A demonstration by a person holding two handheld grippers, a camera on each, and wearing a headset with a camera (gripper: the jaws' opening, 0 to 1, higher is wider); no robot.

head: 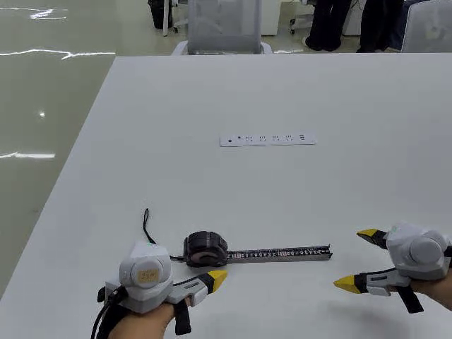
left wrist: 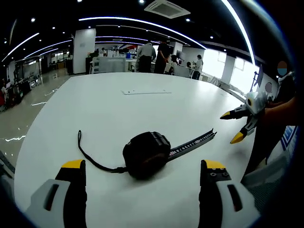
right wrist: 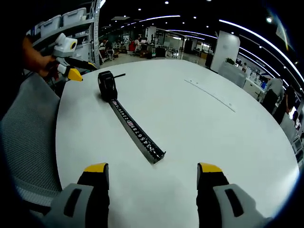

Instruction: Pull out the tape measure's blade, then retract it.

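1. The tape measure case point(head: 205, 248) is black, and its wrist cord point(head: 147, 227) is black too.
2. The blade point(head: 279, 253) is dark, printed with pale numerals and tick marks.
3. The left gripper point(left wrist: 143, 164) has a light grey body and black jaws with yellow tips; a tan label point(head: 147, 276) sits on its housing.
4. The right gripper point(head: 357, 258) has the same grey, black and yellow.
5. The table point(head: 282, 92) is plain white.
6. The socket strip point(head: 267, 140) is white with small dark marks.
7. The floor point(head: 42, 106) is glossy grey-green.

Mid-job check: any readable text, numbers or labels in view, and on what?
Extended grey tape blade: scale digits, roughly "6 7 8 9"; rest too small.
White flat strip on the white table: dark marks, too small to read.
Tan label on the left gripper: blurred, unreadable.
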